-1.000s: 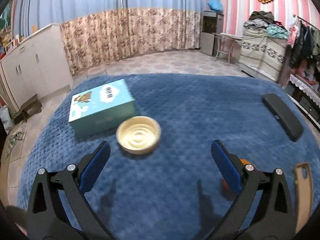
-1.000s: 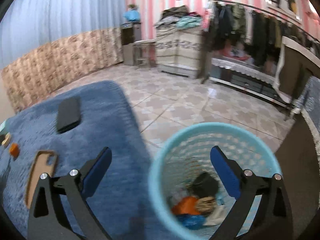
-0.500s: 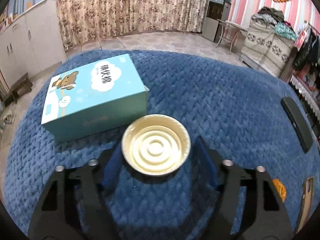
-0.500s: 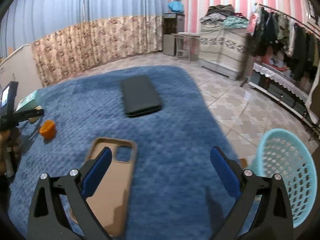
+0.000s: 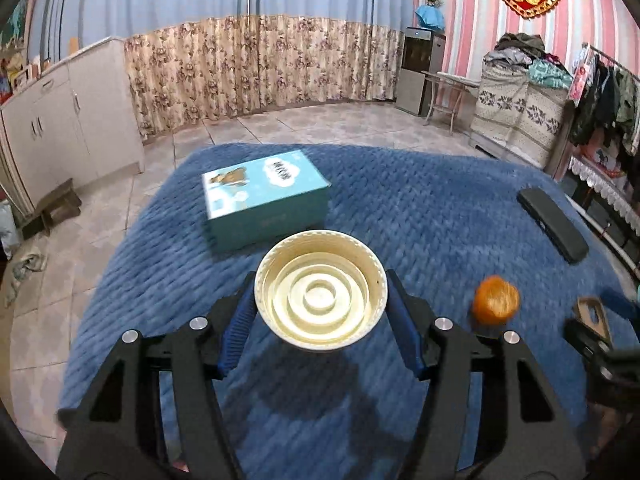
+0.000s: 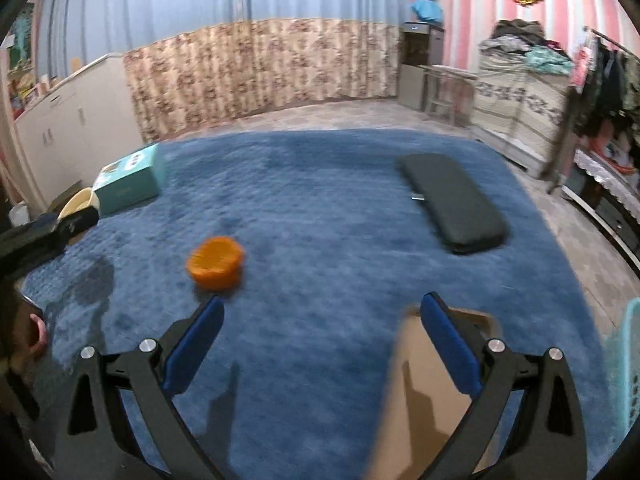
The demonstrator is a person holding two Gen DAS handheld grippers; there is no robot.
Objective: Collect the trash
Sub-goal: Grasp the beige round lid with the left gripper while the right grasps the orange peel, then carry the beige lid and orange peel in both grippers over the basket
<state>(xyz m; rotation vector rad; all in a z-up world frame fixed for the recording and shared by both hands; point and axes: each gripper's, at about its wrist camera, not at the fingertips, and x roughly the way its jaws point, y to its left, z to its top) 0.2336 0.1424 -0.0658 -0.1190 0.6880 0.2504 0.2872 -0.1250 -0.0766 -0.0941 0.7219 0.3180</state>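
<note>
My left gripper [image 5: 320, 312] is shut on a cream paper bowl [image 5: 320, 290] and holds it above the blue blanket [image 5: 420, 216]. The bowl also shows at the left edge of the right wrist view [image 6: 78, 202]. An orange peel cup [image 5: 495, 300] lies on the blanket to the right of the bowl; in the right wrist view [image 6: 216, 262] it lies ahead and left of my right gripper [image 6: 320, 340], which is open and empty. The teal trash basket [image 6: 624, 380] shows at the right edge.
A teal tissue box [image 5: 264, 196] stands behind the bowl. A black case [image 6: 452, 200] lies at the far right of the blanket. A tan phone case [image 6: 420, 408] lies under my right gripper's right finger. Tiled floor surrounds the blanket.
My left gripper closed on the paper bowl and lifted it off the blanket. My right gripper swung from over the basket back over the blanket toward the orange peel, still open.
</note>
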